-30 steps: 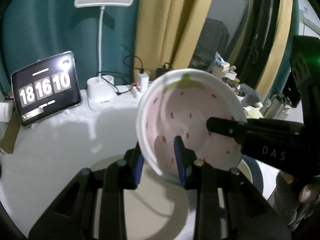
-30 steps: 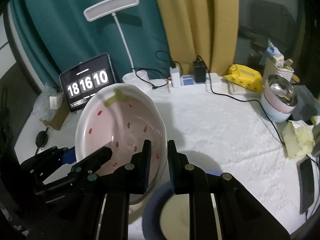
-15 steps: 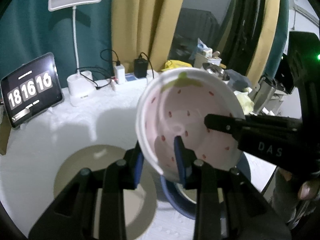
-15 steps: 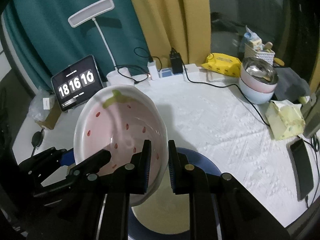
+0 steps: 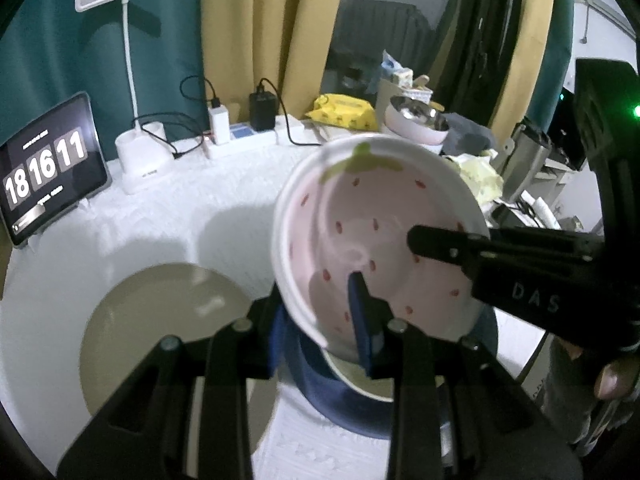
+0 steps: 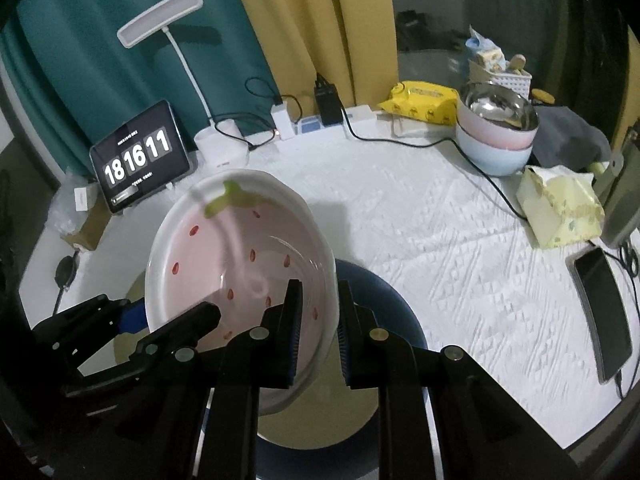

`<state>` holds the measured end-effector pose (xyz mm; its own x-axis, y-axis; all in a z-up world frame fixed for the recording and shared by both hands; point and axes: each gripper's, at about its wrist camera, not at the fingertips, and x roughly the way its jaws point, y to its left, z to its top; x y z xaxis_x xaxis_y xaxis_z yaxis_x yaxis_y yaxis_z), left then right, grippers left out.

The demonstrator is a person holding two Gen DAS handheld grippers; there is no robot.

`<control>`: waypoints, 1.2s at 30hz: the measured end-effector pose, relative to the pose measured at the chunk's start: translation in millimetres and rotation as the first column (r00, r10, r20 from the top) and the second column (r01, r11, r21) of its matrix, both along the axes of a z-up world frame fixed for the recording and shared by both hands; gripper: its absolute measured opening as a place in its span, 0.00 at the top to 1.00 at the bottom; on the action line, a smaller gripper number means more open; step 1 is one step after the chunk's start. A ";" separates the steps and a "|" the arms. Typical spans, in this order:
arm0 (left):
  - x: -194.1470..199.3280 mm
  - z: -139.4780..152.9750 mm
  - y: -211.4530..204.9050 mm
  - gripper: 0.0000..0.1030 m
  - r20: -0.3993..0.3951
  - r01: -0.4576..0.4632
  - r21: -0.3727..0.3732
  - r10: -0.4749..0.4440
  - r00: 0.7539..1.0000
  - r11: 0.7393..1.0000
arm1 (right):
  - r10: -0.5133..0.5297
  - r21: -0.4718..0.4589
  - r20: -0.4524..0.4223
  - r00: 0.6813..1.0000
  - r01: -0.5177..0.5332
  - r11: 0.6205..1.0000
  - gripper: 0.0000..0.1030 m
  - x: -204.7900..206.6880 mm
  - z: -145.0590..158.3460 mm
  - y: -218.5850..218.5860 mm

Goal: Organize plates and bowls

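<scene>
A pink strawberry-pattern bowl (image 5: 380, 240) (image 6: 240, 264) is held tilted in the air by both grippers. My left gripper (image 5: 320, 316) is shut on its near-left rim, one blue pad inside and one outside. My right gripper (image 6: 318, 332) is shut on its right rim; it also shows in the left wrist view (image 5: 500, 256). Below the bowl lies a blue-rimmed plate with a beige centre (image 6: 384, 292) (image 5: 332, 392). A beige plate (image 5: 160, 320) lies flat on the table to the left.
White tablecloth (image 6: 440, 240). At the back: a tablet clock (image 6: 140, 156), a desk lamp (image 6: 160, 32), a power strip with chargers and cables (image 6: 320, 116), a yellow pack (image 6: 420, 100), stacked bowls (image 6: 496, 136). A tissue pack (image 6: 560, 208) and phone (image 6: 604, 308) lie right.
Both grippers have carried the strawberry bowl to the right, off the beige plate and over the blue-rimmed plate. Both grips are unchanged.
</scene>
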<state>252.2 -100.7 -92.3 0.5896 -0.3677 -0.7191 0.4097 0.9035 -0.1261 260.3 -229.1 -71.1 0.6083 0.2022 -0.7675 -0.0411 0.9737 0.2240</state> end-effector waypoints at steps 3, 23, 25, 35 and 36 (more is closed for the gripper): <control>-2.1 -4.2 -3.0 0.71 -0.007 0.003 0.004 -0.003 1.000 1.000 | -0.001 0.003 -0.008 1.000 0.001 1.000 0.83 -1.5 -4.9 -3.0; -11.9 -25.7 -18.6 0.71 -0.049 0.044 0.058 -0.041 0.998 0.997 | -0.017 0.014 -0.055 0.998 0.017 1.000 0.83 -12.8 -30.7 -18.2; -13.3 -27.1 -19.5 0.71 -0.047 0.047 0.063 -0.044 0.998 0.997 | -0.019 0.021 -0.057 0.998 0.020 1.000 0.83 -14.8 -32.5 -19.6; -18.5 -29.2 -24.8 0.69 -0.010 0.043 0.131 -0.042 0.999 0.990 | -0.020 0.003 -0.058 0.998 0.021 1.000 0.83 -22.6 -40.3 -15.8; -18.5 -30.2 -25.2 0.68 -0.009 0.040 0.143 -0.039 0.999 0.989 | -0.019 0.003 -0.060 0.998 0.019 1.000 0.83 -23.0 -40.9 -15.5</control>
<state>233.7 -125.9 -122.5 0.5724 -0.2834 -0.7694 0.4450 0.8955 0.0012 237.2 -244.6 -112.0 0.5653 0.1941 -0.8017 -0.0091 0.9733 0.2293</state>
